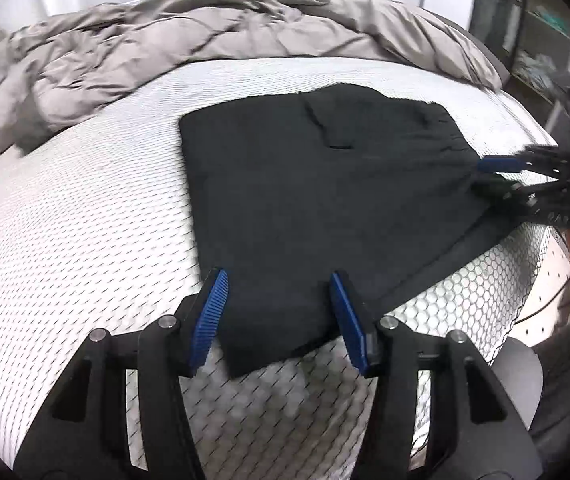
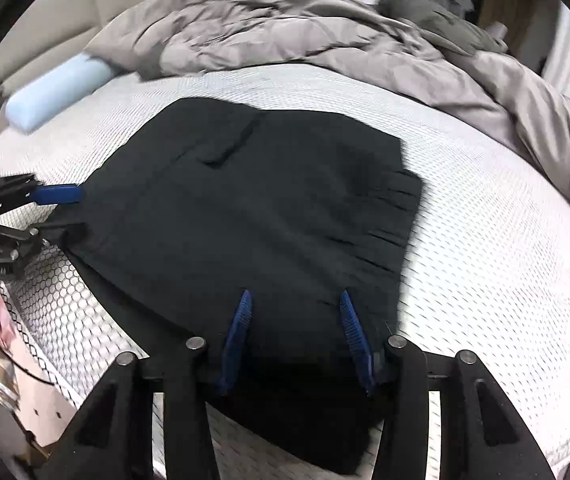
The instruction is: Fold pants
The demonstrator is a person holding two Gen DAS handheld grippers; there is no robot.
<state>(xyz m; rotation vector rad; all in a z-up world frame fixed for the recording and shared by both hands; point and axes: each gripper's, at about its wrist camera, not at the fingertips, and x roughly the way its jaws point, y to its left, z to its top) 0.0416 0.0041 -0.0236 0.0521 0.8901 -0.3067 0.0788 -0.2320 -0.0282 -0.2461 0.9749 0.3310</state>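
Black pants (image 1: 317, 184) near mattress (image 1: 85, 216) edge

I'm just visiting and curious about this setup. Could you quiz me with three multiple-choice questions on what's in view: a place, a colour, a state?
1. Where do the black pants lie?
A on the mattress
B on the floor
C on a chair

2. What colour is the duvet?
A red
B grey
C green

3. How does the left hand-held gripper stand?
A shut on the pants
B out of sight
C open, a finger either side of a pants corner

Answers: 1 A, white mattress shows all around them. 2 B, bunched grey at the far side. 3 C, blue pads are spread apart.
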